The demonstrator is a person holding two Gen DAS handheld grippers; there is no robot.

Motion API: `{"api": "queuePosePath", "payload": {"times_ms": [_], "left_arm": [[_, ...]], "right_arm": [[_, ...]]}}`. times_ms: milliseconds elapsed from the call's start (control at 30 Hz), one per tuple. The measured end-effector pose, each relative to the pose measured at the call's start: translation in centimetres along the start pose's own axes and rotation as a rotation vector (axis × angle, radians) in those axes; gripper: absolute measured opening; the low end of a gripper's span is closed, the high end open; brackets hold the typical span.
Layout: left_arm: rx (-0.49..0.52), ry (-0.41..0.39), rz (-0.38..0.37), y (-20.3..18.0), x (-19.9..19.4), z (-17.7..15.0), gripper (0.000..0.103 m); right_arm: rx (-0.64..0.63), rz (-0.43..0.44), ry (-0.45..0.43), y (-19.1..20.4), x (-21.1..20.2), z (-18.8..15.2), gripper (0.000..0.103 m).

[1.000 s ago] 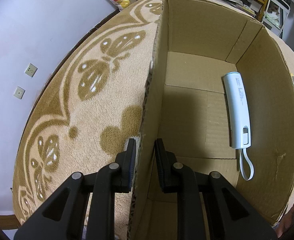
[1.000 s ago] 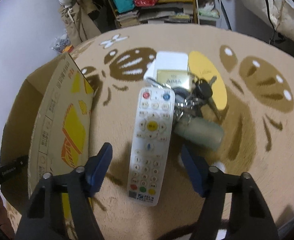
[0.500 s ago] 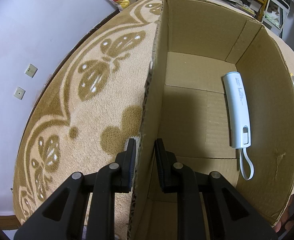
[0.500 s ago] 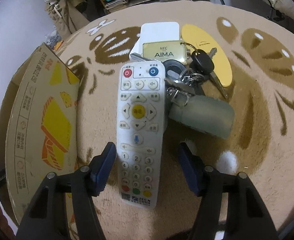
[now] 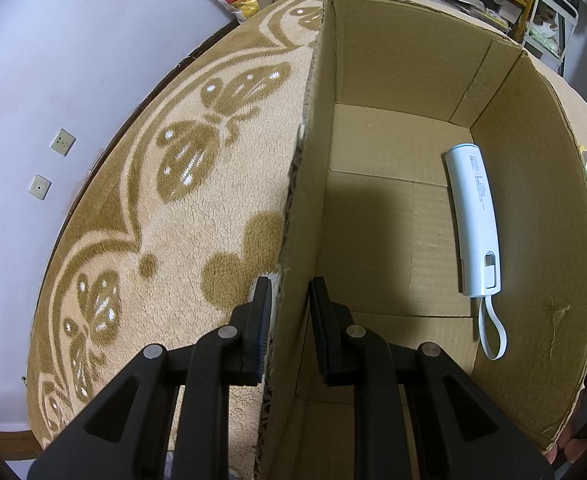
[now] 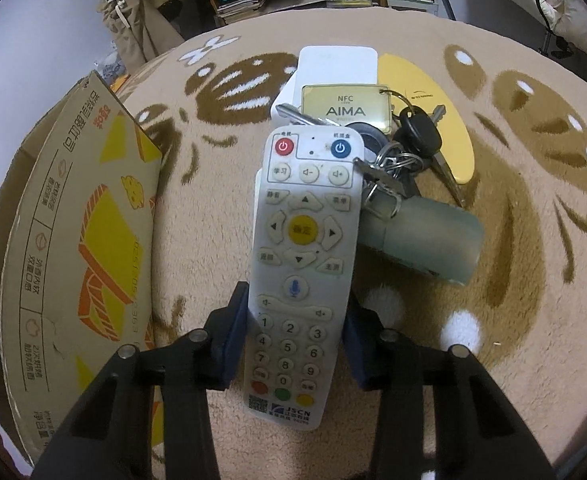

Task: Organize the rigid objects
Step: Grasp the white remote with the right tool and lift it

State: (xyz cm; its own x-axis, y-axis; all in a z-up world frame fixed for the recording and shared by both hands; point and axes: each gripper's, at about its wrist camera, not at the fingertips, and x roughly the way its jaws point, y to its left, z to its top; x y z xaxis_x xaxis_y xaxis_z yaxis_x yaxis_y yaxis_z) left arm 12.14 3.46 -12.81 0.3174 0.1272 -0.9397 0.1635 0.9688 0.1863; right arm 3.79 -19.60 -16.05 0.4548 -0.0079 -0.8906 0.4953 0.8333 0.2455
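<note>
Remote control (image 6: 301, 264) between right gripper (image 6: 295, 338) pads, jaws closed on its sides — for lifting. Left gripper (image 5: 289, 320) pinched cardboard box (image 5: 533, 240) wall — steadying; power bank (image 5: 473, 220) inside.

A white remote control (image 6: 299, 264), buttons up, is seen lengthwise between the right jaws. Just beyond lies a key bunch (image 6: 403, 152) with a yellow tag. A white power bank (image 5: 475, 220) is seen inside the cardboard box (image 5: 533, 208), right of the left jaws.

White box (image 6: 335, 66) partly under keys (image 6: 407, 148)
</note>
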Motion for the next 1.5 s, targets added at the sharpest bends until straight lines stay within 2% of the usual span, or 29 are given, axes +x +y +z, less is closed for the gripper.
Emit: {"api": "queuePosePath", "payload": {"times_ms": [500, 1500], "left_arm": [[0.003, -0.001, 0.004, 0.0, -0.1, 0.1, 0.019], [0.007, -0.003, 0.009, -0.3, -0.2, 0.0, 0.019]], "right_arm": [[0.013, -0.008, -0.033, -0.3, -0.3, 0.1, 0.045], [-0.012, 0.074, -0.151, 1.4, -4.1, -0.2, 0.044]]}}
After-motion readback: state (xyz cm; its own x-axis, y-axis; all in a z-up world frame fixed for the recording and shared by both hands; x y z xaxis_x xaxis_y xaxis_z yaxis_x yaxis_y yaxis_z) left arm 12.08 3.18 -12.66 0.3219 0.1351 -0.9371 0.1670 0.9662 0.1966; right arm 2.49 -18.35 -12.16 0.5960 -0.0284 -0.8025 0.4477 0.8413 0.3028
